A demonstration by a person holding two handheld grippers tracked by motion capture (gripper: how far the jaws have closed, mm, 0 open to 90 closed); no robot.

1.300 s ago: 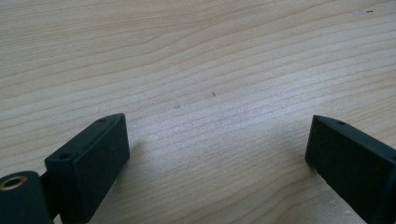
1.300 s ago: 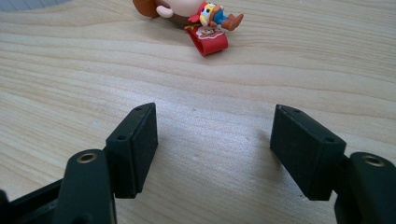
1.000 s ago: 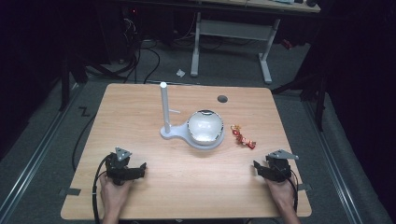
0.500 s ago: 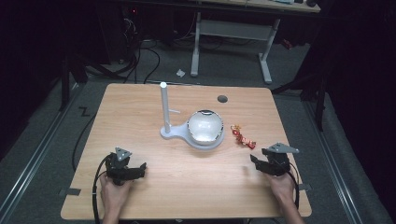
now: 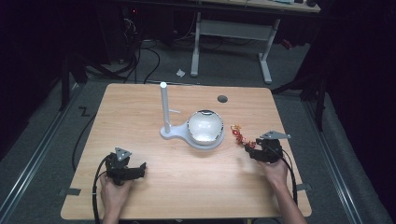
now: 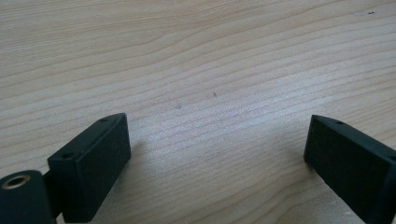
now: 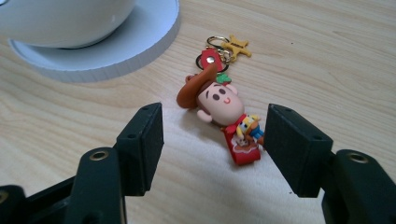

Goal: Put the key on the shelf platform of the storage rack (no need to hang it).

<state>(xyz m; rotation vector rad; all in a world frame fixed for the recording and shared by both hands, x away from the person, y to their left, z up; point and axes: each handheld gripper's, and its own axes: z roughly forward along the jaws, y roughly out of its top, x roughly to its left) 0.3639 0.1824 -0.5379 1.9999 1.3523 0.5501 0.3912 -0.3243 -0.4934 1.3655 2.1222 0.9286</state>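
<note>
I am looking down at the wooden counter (image 5: 187, 186), where the cowboy keychain (image 7: 224, 109) is lying flat on the wood just right of the white round base (image 7: 140, 44) of the stand. In the high view the keychain (image 5: 241, 136) is sitting between that base and my right tool (image 5: 251, 150), which is hovering at the figure's lower end.

In the right gripper view the right tool (image 7: 212, 140) is standing spread, its jaws having just been opening wider. The figure's red body is lying in the gap, close against the right-hand jaw, but I cannot tell whether it is touching; nothing is being pinched. The figure's brown hat and head are pointing away from the tool, and the red tab, ring and gold star charm (image 7: 236, 45) are trailing beyond the head toward the base.

The shiny bowl (image 5: 204, 126) is resting on the base, just beside the keychain on its left. The white upright post (image 5: 165, 108) is rising from the base's far-left end, with a short peg sticking out partway up. A dark round hole (image 5: 222, 99) is showing in the counter behind the bowl. Nothing is lying between the right tool and the keychain.

My left tool (image 5: 135, 170) is resting low over bare wood near the front left, well apart from everything. In the left gripper view the left tool (image 6: 217, 154) is spread wide with nothing between the jaws.
</note>
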